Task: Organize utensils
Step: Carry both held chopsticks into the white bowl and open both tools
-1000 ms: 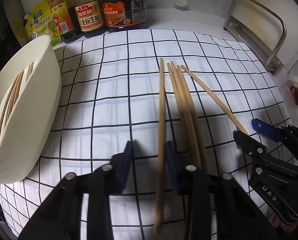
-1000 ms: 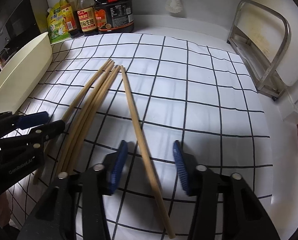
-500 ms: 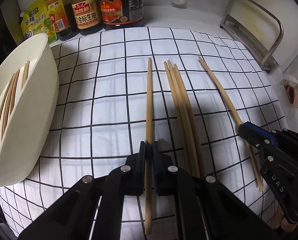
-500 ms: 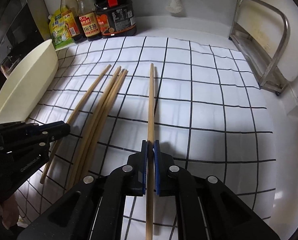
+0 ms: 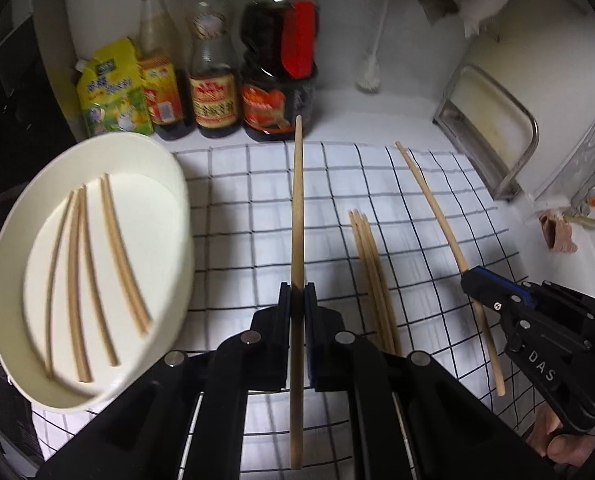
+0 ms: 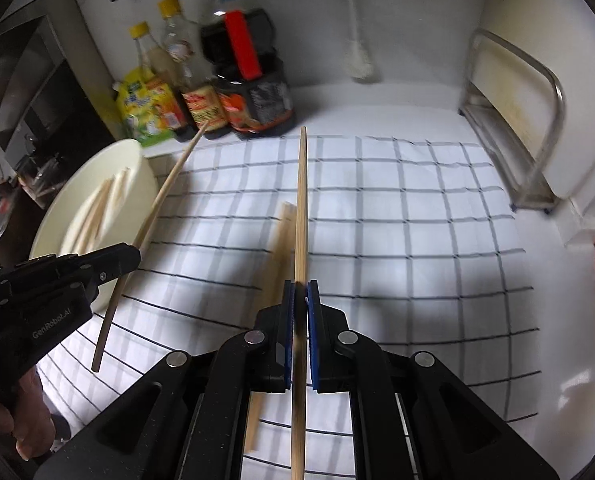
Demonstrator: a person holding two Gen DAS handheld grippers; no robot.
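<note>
Sauce bottles [image 5: 213, 92], yellow pouch [image 5: 111, 88] — metal rack [image 5: 493, 136], checked cloth [image 5: 437, 216]

Both fisheye views looked forward and steeply down along their own black fingers, from close above the checked cloth [image 5: 257, 216] on the surface. The left wrist view faced the back wall with the white bowl [image 5: 177, 216] near its left edge. The right wrist view sat further right. Both shared the cloth, the sauce bottles [image 6: 253, 92], the bowl and the metal rack [image 6: 537, 128].
</note>
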